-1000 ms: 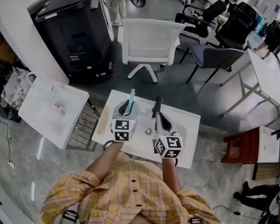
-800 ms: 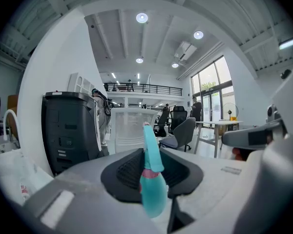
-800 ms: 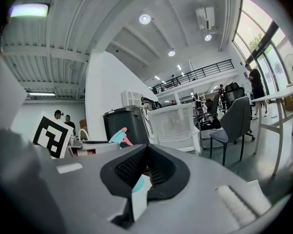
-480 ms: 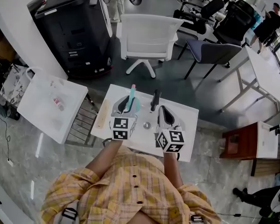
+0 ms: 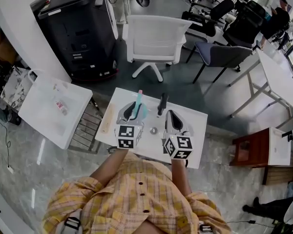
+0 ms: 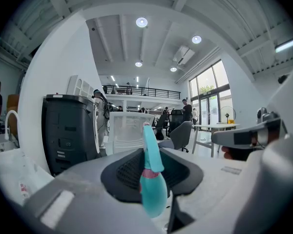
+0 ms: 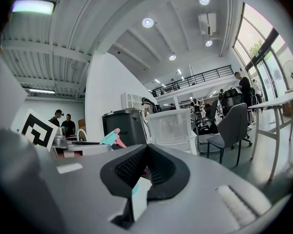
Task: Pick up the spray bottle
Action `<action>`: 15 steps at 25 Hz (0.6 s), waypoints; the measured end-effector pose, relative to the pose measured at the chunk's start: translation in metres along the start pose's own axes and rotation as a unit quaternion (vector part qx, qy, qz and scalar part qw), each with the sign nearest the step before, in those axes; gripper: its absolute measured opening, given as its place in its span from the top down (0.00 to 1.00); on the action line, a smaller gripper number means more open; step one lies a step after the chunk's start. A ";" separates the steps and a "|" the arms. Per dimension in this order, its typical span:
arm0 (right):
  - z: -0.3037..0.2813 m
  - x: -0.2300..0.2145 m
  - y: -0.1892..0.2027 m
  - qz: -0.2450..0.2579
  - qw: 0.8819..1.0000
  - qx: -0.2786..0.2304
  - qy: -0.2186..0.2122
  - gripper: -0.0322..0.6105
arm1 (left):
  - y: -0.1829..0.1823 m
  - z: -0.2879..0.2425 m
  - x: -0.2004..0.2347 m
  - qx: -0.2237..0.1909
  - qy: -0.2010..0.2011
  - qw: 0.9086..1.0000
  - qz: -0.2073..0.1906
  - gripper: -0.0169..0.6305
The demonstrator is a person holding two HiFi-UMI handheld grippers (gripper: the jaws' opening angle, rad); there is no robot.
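**A:** Where's the spray bottle (image 5: 139,107) now?

**B:** Over the tabletop's (image 5: 198,130) left half. Your left gripper's (image 5: 135,113) fingers are pinching its belly. It looks like light, smooth plastic and probably slippery, so keep hold of the belly and off the thin neck. Its long axis is near upright, pink nozzle on top. Over the tabletop's right half, your right gripper's (image 5: 170,118) fingers are pressed together, empty.

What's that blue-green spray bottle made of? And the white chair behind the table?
Spray bottle: probably plastic, smooth and slightly glossy, judging by its even teal colour and soft shine. Chair: likely white moulded plastic with a see-through mesh back; too small to be sure.
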State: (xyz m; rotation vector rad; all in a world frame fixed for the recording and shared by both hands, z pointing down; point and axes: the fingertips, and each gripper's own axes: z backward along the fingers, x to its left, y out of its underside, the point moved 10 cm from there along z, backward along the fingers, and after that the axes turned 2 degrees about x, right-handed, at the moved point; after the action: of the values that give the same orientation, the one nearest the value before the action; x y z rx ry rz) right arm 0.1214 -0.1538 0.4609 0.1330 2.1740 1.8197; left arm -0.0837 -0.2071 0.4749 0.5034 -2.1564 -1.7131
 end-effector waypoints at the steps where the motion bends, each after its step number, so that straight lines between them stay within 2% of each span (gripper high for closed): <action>1: 0.000 0.000 0.000 0.000 1.000 0.000 0.000 0.95 | 0.000 0.001 0.000 0.000 0.000 1.000 0.000 0.83; 15: 0.005 -0.001 0.001 -0.005 1.000 -0.006 0.004 0.95 | 0.001 0.005 0.002 -0.001 -0.002 1.000 -0.002 0.83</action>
State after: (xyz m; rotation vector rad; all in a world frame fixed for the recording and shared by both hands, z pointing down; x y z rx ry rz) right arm 0.1232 -0.1493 0.4615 0.1123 2.1647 1.8306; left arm -0.0881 -0.2034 0.4750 0.5044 -2.1584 -1.7201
